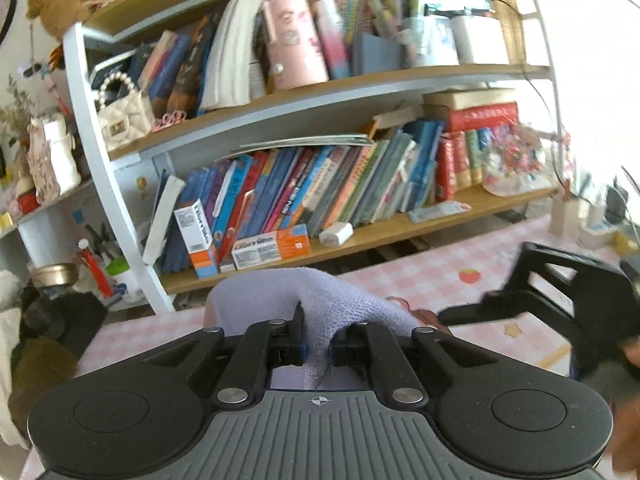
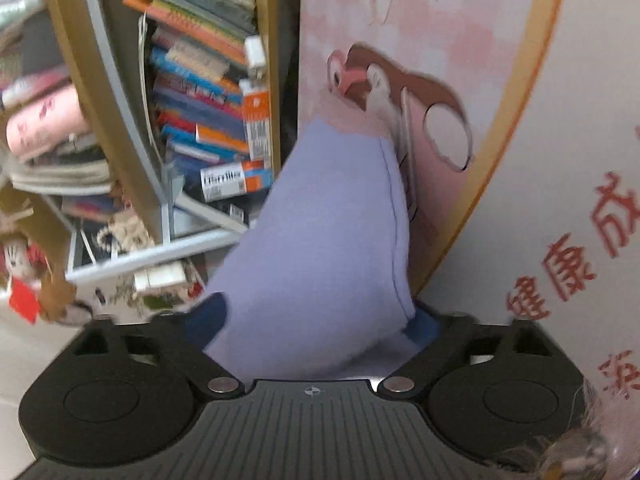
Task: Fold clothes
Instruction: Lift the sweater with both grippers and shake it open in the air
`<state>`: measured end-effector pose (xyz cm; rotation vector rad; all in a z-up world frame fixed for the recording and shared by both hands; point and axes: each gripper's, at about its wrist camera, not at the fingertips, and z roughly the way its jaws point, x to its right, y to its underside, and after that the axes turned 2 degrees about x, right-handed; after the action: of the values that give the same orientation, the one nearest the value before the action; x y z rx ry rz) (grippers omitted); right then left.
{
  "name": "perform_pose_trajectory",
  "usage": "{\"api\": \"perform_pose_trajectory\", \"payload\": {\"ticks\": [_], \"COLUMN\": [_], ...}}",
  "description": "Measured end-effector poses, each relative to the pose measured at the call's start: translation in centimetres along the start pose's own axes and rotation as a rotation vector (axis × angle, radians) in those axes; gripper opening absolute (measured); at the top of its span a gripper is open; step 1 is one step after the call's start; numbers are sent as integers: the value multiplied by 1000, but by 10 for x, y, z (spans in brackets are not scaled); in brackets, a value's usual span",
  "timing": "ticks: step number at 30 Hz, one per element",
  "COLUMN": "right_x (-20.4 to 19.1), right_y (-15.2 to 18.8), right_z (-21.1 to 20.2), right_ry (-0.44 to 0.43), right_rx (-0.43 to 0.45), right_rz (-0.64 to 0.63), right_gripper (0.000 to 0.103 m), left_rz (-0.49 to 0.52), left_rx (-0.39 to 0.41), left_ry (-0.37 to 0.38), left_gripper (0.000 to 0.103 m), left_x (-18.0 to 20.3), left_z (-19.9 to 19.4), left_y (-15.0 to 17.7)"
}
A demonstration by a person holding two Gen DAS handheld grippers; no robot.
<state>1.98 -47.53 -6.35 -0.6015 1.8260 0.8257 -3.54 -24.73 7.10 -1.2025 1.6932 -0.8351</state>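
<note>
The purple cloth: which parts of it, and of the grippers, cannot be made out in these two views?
- Left wrist view: most of the purple cloth lies hidden behind the left gripper.
- Left wrist view: the right gripper is blurred and cut off by the edge.
- Right wrist view: the cloth covers the right gripper's fingertips; contact unclear.

Left gripper (image 1: 318, 344) clamped on lavender knit cloth (image 1: 320, 300), which bunches up at 12 o'clock of the jaws. Right gripper (image 1: 500, 304) at 3 o'clock, blurred. Pink checked tablecloth (image 1: 440, 276) beneath; bookshelf (image 1: 280, 248) beyond.
</note>
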Motion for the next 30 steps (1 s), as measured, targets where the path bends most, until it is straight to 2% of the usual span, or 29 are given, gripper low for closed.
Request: {"api": "perform_pose_trajectory", "payload": {"ticks": [1,2,4,6,8,11,13,16,18,19,20,21,24,27,29,30], "right_x": [0,1,-5,-28,-70,-143,-188,-251,-271,-281,-288,-283,-241,-183,-150,-140], "right_y": [-2,-5,-10,-16,-21,-19,-8,11,25,31,37,37,31,20,18,18], "right_z": [-4,-8,-20,-37,-59,-93,-102,-105,-89,-80,-70,-52,11,74,106,118], "right_ry": [8,-4,-69,-167,-293,-493,-608,-745,-738,-734,-719,-660,-380,-76,75,120], "right_rx": [14,27,55,92,134,183,180,152,103,79,55,37,9,-21,-31,-29], "right_rz": [-3,-7,-42,-128,-264,-482,-591,-729,-777,-801,-819,-817,-794,-770,-763,-770], "right_gripper": [36,14,14,13,12,12,12,12,12,12,12,12,12,12,12,12], "left_rz": [9,16,32,57,65,28,-69,-227,-324,-364,-398,-432,-513,-504,-477,-463], "left_rx": [-5,-11,-12,19,101,297,418,557,581,574,541,483,227,-63,-151,-192], "left_ry": [-4,-8,-5,25,95,227,343,539,642,663,658,643,546,408,360,337], "left_gripper": [8,8,8,8,8,8,8,8,8,9,9,9,9,9,9,9], "left_x": [1,1,2,6,9,3,-13,-43,-61,-69,-75,-81,-94,-93,-91,-91], "left_z": [-3,-6,-14,-25,-42,-74,-94,-114,-116,-114,-107,-94,-45,8,23,30], "left_y": [2,5,6,1,-13,-42,-59,-70,-70,-67,-61,-51,-5,54,74,83]}}
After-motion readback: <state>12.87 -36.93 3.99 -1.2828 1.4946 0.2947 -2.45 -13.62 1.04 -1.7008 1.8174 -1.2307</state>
